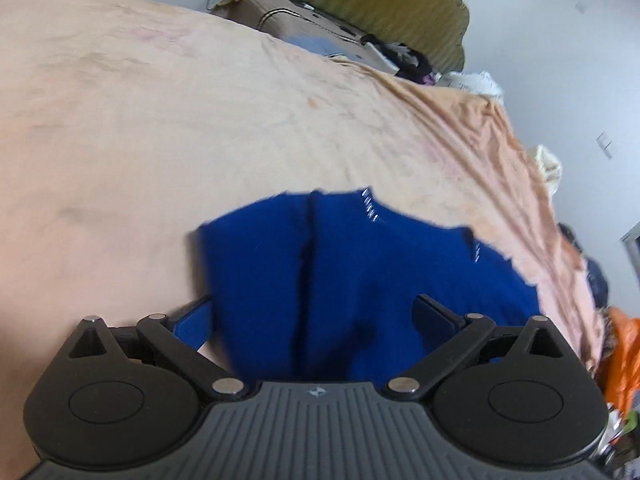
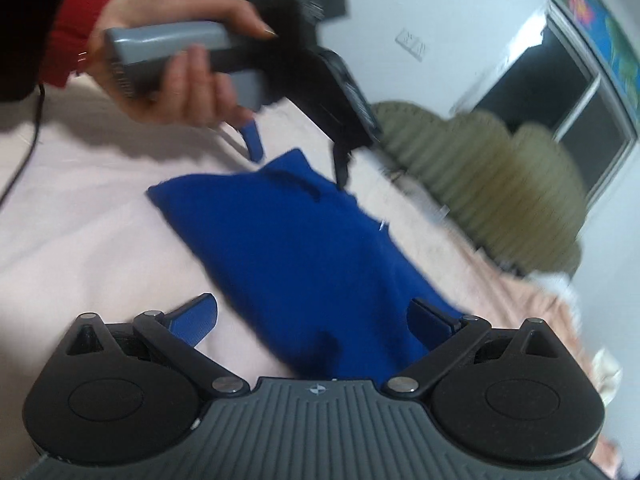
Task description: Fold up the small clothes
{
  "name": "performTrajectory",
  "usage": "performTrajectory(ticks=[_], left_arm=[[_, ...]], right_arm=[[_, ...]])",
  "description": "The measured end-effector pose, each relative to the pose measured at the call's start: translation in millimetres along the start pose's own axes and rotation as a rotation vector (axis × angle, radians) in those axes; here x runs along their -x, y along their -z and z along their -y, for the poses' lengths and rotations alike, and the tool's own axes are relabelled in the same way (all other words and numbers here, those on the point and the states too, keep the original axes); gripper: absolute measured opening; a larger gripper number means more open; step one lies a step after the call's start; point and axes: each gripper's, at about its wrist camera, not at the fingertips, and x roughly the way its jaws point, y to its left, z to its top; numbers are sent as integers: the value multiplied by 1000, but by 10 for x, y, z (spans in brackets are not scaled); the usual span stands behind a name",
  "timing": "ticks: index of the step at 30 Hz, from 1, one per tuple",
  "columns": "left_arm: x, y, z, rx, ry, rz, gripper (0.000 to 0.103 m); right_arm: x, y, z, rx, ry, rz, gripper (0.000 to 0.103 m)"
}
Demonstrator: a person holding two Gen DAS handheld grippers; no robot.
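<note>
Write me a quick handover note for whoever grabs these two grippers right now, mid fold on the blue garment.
Left gripper: jaws open, hovering over one end of the blue garment, gripping nothing.
Right gripper: jaws open at the opposite end, gripping nothing; the garment lies between its fingers.
The person's left hand holds the left gripper's handle above the far end.
The garment lies on the peach bedsheet, looking already folded into a narrow shape with a seam down the middle.
Left: probably one more fold end to end, then smooth it. The frames are blurred, so check the edges first.
</note>
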Motion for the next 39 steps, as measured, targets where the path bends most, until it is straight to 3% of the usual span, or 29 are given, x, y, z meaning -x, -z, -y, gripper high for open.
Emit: performTrajectory(ticks=[3, 6, 7, 8, 9, 10, 11, 12, 13, 15, 18, 22, 27, 34, 39], left_arm=[[-182, -125, 71, -9, 20, -10, 102], [-309, -196, 187, -36, -10, -7, 98], [-333, -210, 232, -59, -34, -4, 73], [-363, -221, 272, -82, -68, -10, 36], [-399, -233, 287, -87, -101, -20, 25], [-415, -255, 279, -76, -104, -26, 22], [-425, -268, 267, -54, -98, -33, 15], [-422, -270, 263, -32, -105, -35, 15], [-414, -266, 286, -31, -119, -28, 14], [-359, -230, 399, -59, -167, -9, 13], [-253, -211, 645, -113, -248, 17, 13], [-103, -263, 1050, -147, -323, 60, 13], [-61, -294, 1615, -176, -353, 95, 13], [-472, -156, 2519, -295, -396, 87, 12], [-949, 15, 3093, -379, -397, 54, 13]], right_arm=[[-199, -128, -19, -3, 24, 8, 102], [-418, -246, 23, -33, 27, 6, 100], [-482, -273, 33, -38, 29, 6, 100], [-534, -301, 44, -39, 26, 9, 96], [-587, -353, 12, -36, 24, 11, 94], [-612, -372, 11, -30, 17, 15, 91], [-638, -388, -4, -17, 0, 22, 76], [-672, -399, -30, -4, -16, 27, 56], [-691, -396, -53, 6, -29, 25, 46], [-730, -406, -104, 31, -47, 21, 15], [-673, -403, -3, -9, -60, 48, 4], [-437, -349, 319, -119, -15, 100, 4], [-84, -14, 877, -286, 46, 104, 3], [284, 639, 1537, -543, 90, 83, 2], [372, 1206, 1870, -749, 74, 59, 2]])
